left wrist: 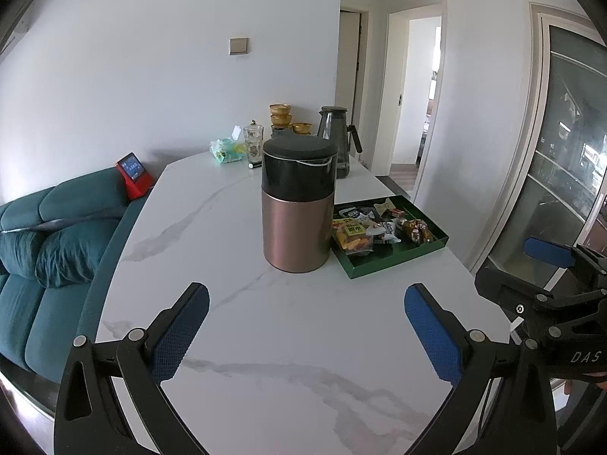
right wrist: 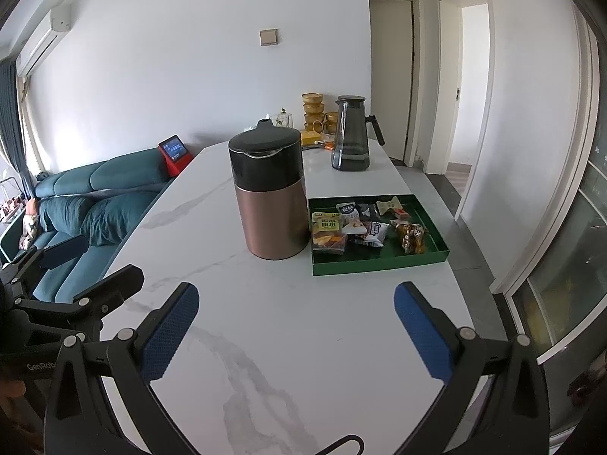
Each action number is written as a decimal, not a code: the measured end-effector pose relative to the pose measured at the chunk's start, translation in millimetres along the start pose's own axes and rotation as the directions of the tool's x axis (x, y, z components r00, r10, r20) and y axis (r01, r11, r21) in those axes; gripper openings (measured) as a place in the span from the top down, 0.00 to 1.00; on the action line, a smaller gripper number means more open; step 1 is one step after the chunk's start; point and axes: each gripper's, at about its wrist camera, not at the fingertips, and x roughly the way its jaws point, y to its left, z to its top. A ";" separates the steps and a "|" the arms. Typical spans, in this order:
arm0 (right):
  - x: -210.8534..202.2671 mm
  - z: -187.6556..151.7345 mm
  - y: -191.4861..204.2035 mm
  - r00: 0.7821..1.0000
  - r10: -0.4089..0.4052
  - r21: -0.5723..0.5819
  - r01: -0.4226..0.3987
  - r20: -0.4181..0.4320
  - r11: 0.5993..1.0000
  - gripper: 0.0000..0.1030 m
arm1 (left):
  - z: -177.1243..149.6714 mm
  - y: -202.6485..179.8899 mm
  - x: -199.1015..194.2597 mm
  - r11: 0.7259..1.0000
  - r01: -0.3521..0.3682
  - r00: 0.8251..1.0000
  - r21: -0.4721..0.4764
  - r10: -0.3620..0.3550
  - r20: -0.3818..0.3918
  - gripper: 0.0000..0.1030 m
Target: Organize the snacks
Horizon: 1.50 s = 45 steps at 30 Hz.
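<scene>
The snacks (right wrist: pixel 364 229) lay in a green tray (right wrist: pixel 379 265) at the right edge of the desk (right wrist: pixel 265 341), just beside a copper canister (right wrist: pixel 271 204). Both the left gripper (left wrist: pixel 306 326) and the right gripper (right wrist: pixel 296 322) hung above the near edge of the desk, jaws wide and holding nothing.

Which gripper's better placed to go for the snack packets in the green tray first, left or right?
Right, probably. The green tray lies nearly straight ahead of the open right gripper, with bare table between. For the left gripper, also open, the tray sits off to the right, partly behind the copper canister.
</scene>
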 end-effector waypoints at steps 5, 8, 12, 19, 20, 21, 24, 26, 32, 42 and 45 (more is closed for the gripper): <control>-0.5 2.2 -2.2 1.000 0.005 0.000 -0.005 -0.007 1.000 0.00 | 0.9 -1.2 0.6 1.000 -0.003 1.000 -0.001 0.003 0.002 0.02; 0.5 2.7 -2.9 1.000 0.008 -0.002 -0.008 -0.007 1.000 0.00 | 0.9 -2.0 1.0 1.000 -0.010 1.000 0.000 0.010 0.006 0.02; 3.7 4.0 -3.7 1.000 0.007 -0.001 -0.007 -0.010 1.000 0.00 | 1.8 -3.0 2.5 1.000 -0.010 1.000 -0.002 0.010 0.005 0.02; 5.3 3.2 -5.4 1.000 0.004 -0.001 -0.004 -0.013 1.000 0.00 | 1.4 -3.4 2.9 1.000 -0.009 1.000 -0.003 0.009 0.004 0.02; 5.1 3.3 -5.0 1.000 0.005 -0.002 -0.005 -0.012 1.000 0.00 | 1.5 -3.5 3.2 1.000 -0.009 1.000 -0.005 0.009 0.002 0.02; 5.3 3.3 -5.4 1.000 0.007 -0.003 -0.007 -0.013 1.000 0.00 | 1.4 -3.4 2.9 1.000 -0.009 1.000 -0.005 0.009 0.002 0.02; 7.5 2.4 -5.4 1.000 0.008 -0.004 -0.008 -0.016 1.000 0.00 | 1.3 -3.3 3.3 1.000 -0.011 1.000 -0.004 0.011 0.003 0.02; 8.7 1.6 -4.8 1.000 0.008 -0.002 -0.008 -0.018 1.000 0.00 | 1.6 -3.3 3.8 1.000 -0.010 1.000 -0.004 0.010 0.003 0.02; 11.0 1.3 -2.9 1.000 0.003 -0.010 -0.003 -0.020 1.000 0.00 | 1.3 -2.8 4.7 1.000 -0.008 1.000 -0.008 0.008 0.001 0.02; 10.7 1.5 -2.2 1.000 0.003 -0.008 -0.003 -0.020 1.000 0.00 | 1.8 -1.6 8.0 1.000 -0.006 1.000 -0.013 0.006 -0.004 0.02; 11.1 1.8 -2.1 1.000 0.003 -0.011 -0.003 -0.022 1.000 0.00 | 1.7 -1.5 9.3 1.000 -0.009 1.000 -0.012 0.009 -0.003 0.02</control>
